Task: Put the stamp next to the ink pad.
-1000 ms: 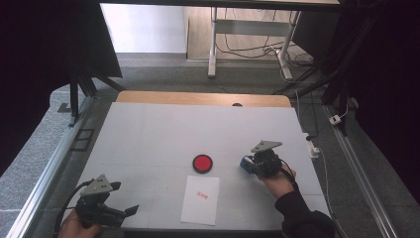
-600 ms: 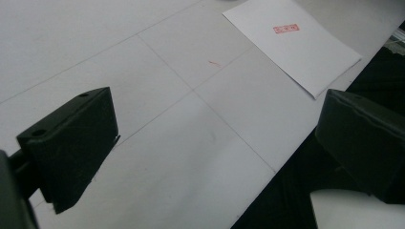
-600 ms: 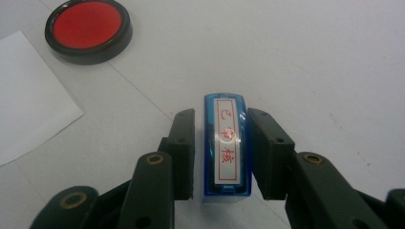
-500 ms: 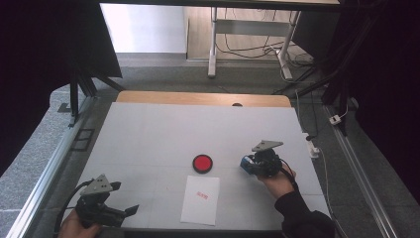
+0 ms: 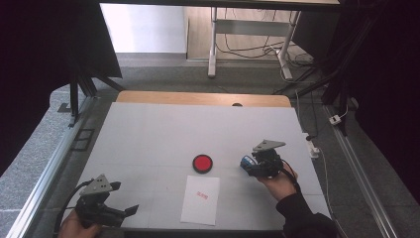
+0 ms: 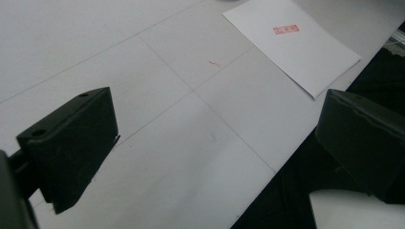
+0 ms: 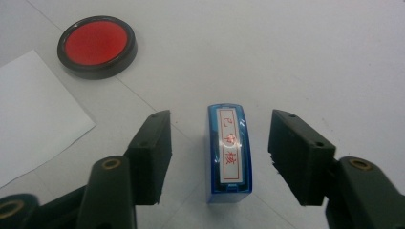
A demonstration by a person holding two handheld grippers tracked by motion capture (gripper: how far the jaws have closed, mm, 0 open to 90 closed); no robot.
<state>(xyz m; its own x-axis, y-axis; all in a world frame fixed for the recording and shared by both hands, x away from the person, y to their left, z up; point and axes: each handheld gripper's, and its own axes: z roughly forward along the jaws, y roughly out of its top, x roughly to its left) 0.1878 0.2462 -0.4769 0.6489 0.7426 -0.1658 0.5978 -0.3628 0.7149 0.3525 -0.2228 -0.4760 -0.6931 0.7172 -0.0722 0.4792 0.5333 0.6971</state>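
Your right gripper had just been opening; its jaws stood apart on either side of the blue stamp, touching neither side, so it stood free on the table. The red ink pad lay at its nine o'clock, the stamped paper at seven. Your left gripper rested wide open and empty, out of the way.

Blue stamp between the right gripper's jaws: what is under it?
The blue stamp stands on the bare white table, its labelled top up. Its underside is hidden.
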